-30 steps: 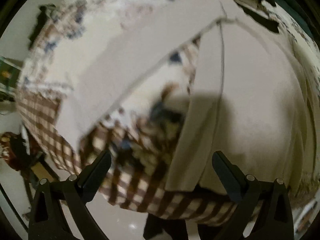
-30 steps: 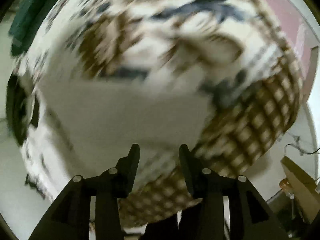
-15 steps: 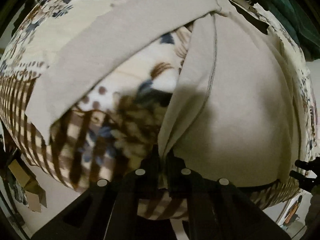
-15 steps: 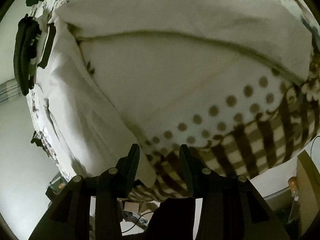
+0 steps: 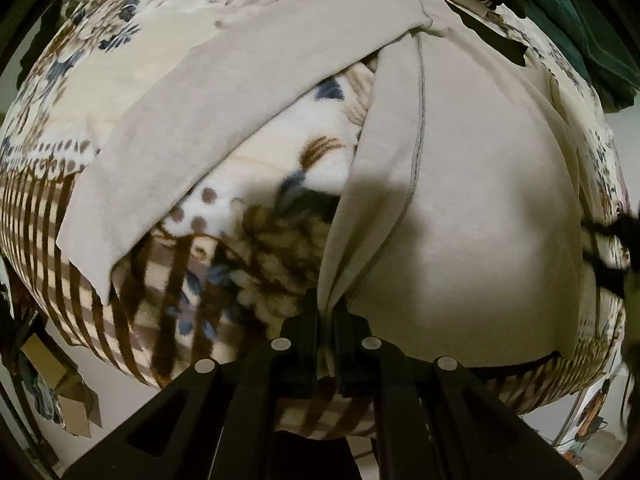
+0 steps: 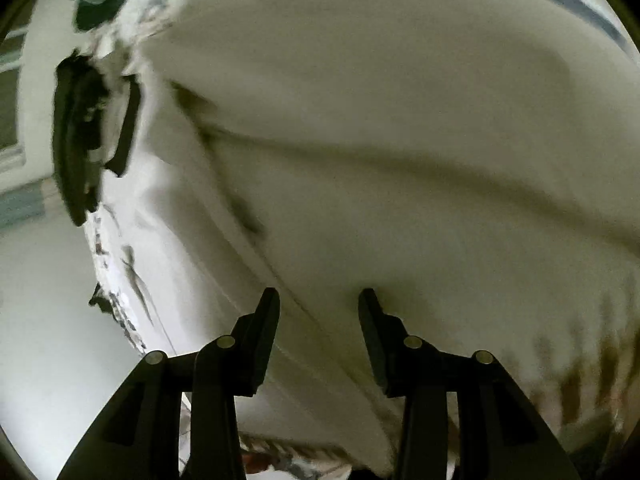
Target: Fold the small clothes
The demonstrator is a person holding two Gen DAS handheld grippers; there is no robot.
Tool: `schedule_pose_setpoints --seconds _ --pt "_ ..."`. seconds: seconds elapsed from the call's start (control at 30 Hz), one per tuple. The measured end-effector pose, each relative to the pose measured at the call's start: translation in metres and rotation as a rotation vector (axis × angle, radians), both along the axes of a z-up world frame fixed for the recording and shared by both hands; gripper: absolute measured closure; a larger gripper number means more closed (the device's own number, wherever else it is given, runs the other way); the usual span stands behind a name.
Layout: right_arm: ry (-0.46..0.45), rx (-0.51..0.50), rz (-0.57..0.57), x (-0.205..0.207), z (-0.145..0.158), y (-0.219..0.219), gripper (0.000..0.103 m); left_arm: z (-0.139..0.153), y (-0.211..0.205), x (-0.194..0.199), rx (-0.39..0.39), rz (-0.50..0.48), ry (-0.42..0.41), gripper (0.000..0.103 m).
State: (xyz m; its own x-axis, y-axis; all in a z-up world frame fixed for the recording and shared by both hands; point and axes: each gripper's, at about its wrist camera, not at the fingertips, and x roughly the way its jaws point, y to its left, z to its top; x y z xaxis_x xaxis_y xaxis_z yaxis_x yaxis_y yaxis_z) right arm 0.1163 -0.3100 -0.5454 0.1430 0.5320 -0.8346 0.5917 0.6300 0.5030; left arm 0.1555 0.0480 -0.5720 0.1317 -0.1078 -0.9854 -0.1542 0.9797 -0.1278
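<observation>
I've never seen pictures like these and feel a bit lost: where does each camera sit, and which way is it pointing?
Left wrist view: sits on the left gripper, looking along its black fingers, which are shut on an edge of the beige garment lying on a patterned blanket.
Right wrist view: sits on the right gripper, fingers apart, close over the same garment; the picture is blurred.
Shared: both show the garment, the blanket, and dark green cloth at the far edge.
</observation>
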Motion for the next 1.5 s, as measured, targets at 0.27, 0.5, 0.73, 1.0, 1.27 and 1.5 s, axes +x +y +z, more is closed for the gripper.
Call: schedule_pose_setpoints --seconds 0.27,0.5,0.73,1.0,1.27,1.5 --pt "-0.024 -0.263 0.081 0.051 0.011 -0.004 0.103 0.0 -0.008 -0.006 -0.009 -0.019 -0.003 0.099" --pt "0.061 -0.049 0.131 0.003 0.007 -0.018 0.057 -0.003 0.004 -0.007 -0.075 0.03 0.03 0.094" --pt "0.219 0.237 -0.047 -0.097 -0.041 0.009 0.043 -0.013 0.031 -0.01 -0.151 0.14 0.06 0.027" --pt "0.236 0.062 -0.038 -0.105 -0.053 0.022 0.101 -0.03 0.016 -0.004 -0.099 0.079 0.104 0.027" --pt "0.148 0.015 -0.175 -0.115 -0.015 -0.021 0.059 0.011 0.011 -0.019 0.02 0.06 0.026 0.027" --pt "0.073 -0.292 -0.56 -0.134 0.001 -0.155 0.039 0.015 -0.016 0.008 0.099 0.014 -0.052 0.013"
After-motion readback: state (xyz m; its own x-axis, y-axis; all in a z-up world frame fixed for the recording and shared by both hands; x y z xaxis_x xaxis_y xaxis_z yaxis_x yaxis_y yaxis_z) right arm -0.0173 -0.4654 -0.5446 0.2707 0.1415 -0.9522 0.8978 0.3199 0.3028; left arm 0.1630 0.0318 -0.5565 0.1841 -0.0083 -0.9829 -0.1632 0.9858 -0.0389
